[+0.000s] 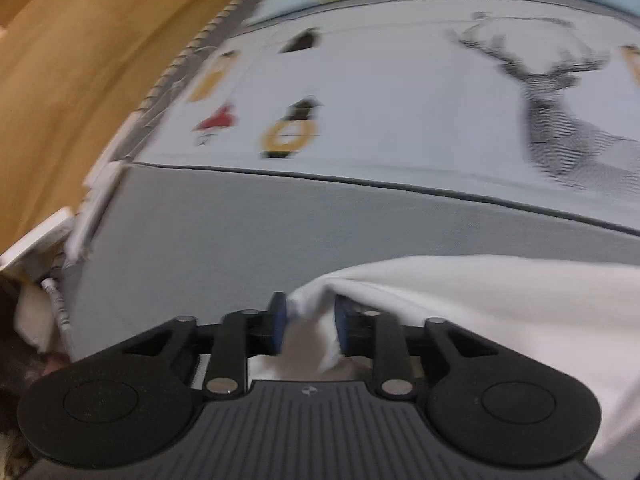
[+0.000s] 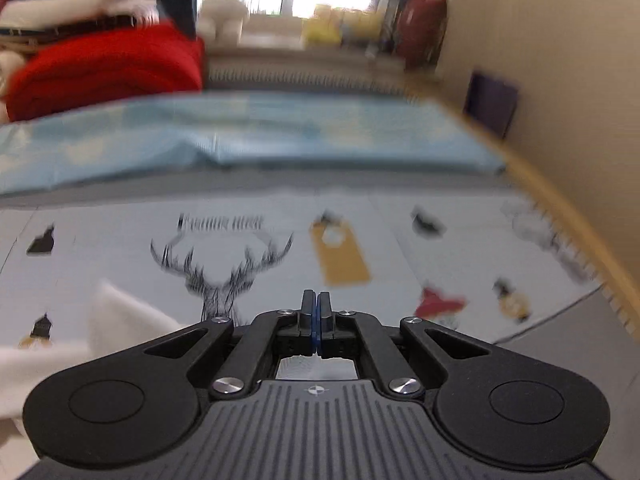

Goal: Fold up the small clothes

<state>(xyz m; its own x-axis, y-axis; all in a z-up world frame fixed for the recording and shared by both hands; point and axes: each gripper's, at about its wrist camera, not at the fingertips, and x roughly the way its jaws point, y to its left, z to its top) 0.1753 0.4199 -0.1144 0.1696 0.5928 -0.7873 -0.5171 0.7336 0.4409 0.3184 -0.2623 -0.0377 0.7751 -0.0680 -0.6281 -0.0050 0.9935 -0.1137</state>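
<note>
White garment (image 1: 500, 312): bunched on the grey mat (image 1: 280, 236); a fold between the left gripper (image 1: 308, 324) pads
Left gripper: jaws partly apart; grip on the fold unclear
Right gripper (image 2: 316, 316): jaws pressed together, empty

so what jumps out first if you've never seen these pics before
The black line-drawn deer printed on the pale mat, mid-frame in the right wrist view. Then the white cloth bunched between the left gripper fingers at the bottom of its view, and the red blanket folded at upper left behind the mat.

Deer-print mat (image 2: 224, 264), red blanket (image 2: 108, 68)
</note>
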